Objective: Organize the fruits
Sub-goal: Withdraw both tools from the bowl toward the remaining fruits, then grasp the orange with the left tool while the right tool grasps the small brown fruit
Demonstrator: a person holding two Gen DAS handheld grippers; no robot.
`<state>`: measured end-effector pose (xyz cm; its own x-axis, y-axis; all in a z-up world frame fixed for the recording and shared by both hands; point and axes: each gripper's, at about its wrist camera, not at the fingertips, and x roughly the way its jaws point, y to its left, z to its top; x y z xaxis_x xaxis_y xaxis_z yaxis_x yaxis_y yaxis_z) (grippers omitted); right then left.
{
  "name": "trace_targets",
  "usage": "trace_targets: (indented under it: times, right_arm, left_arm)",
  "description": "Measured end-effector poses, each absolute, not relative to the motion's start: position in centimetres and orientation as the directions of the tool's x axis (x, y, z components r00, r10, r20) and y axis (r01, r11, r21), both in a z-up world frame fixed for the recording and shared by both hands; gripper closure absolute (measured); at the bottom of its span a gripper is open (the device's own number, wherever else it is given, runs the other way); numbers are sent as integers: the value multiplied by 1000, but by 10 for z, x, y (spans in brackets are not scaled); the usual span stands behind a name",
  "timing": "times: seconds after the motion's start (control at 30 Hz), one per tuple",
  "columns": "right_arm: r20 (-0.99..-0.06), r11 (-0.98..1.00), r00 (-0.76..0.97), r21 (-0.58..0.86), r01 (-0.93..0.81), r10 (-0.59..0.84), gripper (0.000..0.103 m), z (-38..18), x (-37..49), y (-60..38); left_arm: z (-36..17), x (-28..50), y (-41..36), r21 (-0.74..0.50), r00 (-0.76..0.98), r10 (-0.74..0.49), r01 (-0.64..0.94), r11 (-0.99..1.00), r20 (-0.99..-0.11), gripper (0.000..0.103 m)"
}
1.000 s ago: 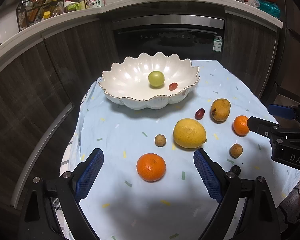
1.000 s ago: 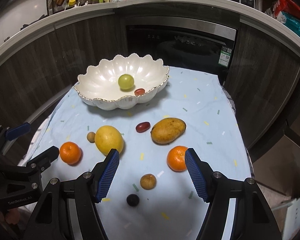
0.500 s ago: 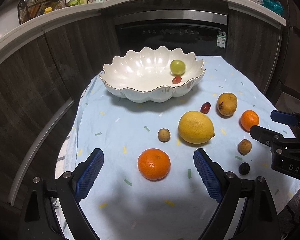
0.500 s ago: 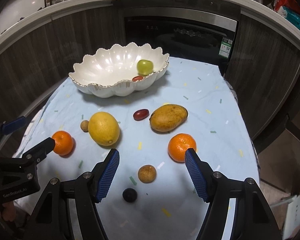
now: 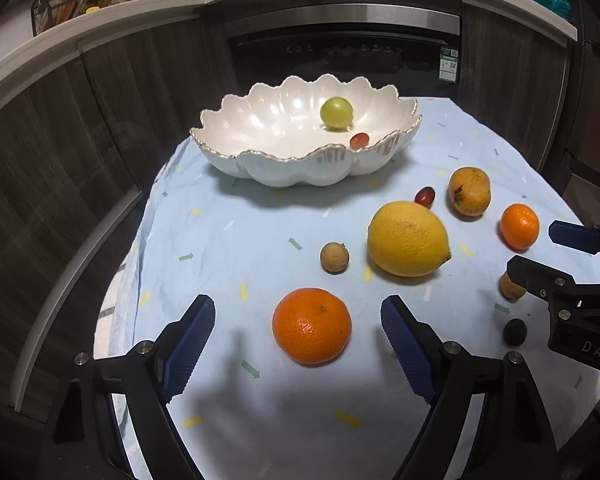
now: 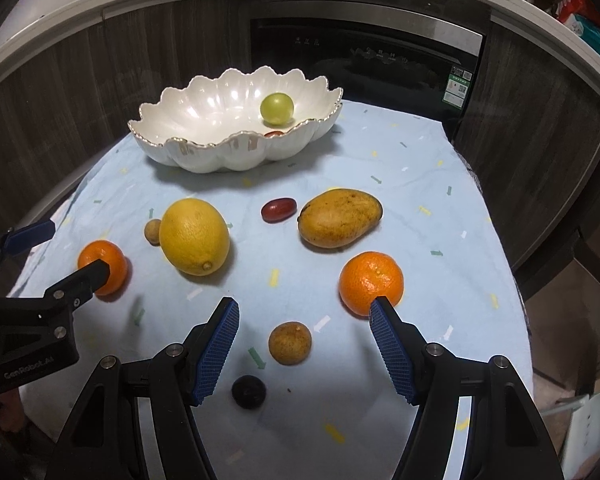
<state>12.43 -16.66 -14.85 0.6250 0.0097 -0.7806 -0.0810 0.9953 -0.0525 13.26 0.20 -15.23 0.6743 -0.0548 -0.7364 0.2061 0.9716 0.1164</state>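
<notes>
Evidently the approach step was in hand: both tools hung open and empty over loose fruit on the bench. The left tool, its jaws just narrowed a little, bracketed an orange at lower centre without touching it. The right tool framed a small brown fruit low in its view. Only a green fruit and a red grape lay in the white bowl, upper centre. Next, each tool probably needed to drop around its fruit and close gently.
</notes>
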Motion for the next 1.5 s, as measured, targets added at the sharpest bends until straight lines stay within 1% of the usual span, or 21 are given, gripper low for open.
trace_targets:
  times: [0.13,0.33,0.47,0.57,0.6,0.63,0.7,0.77,0.83,0.9,0.93,0.97,1.03,1.3,1.5]
  right_arm:
    - [-786,995,618,-53,-85,11,34,-154,126,-166]
    - [-801,995,599,-51,-89,12,36,-162,129,-165]
    - [-815,995,579,-38,-97,26,45,-168,131,-165]
    - [-823,994,568,-29,-101,34,48,-173,131,-164]
    - [-825,994,563,-25,-104,38,51,-175,131,-164]
    - [-828,994,560,-22,-106,41,52,-176,131,-164]
    - [-834,994,549,-11,-112,52,60,-179,131,-163]
    - [-837,993,544,-2,-117,62,65,-181,131,-164]
    - [-835,993,546,-1,-121,66,66,-181,130,-164]
    - [-834,992,548,3,-125,71,73,-181,130,-164]
    - [-833,992,549,-1,-125,69,74,-180,130,-163]
    - [-834,992,548,2,-128,72,75,-180,130,-164]
    - [-833,992,547,8,-126,76,76,-180,130,-165]
    - [-827,992,557,11,-129,82,76,-176,129,-165]
    - [-815,992,574,17,-121,84,76,-168,127,-166]
  left_arm:
    - [-160,135,1,115,663,-55,210,971,-746,20]
    - [-170,141,0,104,643,-64,220,970,-763,28]
    - [-175,142,-1,99,634,-68,223,970,-770,30]
    - [-178,144,-1,96,629,-68,224,970,-775,32]
    - [-179,145,-1,95,626,-69,224,970,-777,32]
    - [-180,145,-1,90,622,-72,226,970,-779,35]
    - [-183,147,-1,85,613,-76,229,970,-787,38]
    - [-185,147,0,78,607,-81,231,970,-790,42]
    - [-185,148,-1,78,606,-82,232,970,-791,43]
    - [-186,148,-1,74,603,-87,237,969,-793,47]
    - [-187,148,-2,70,599,-92,241,968,-795,52]
    - [-187,148,-2,70,600,-92,242,968,-795,52]
    - [-187,148,-2,77,605,-88,242,967,-792,56]
    - [-184,147,-1,56,594,-105,246,968,-797,57]
    - [-175,142,-2,56,611,-114,252,966,-784,58]
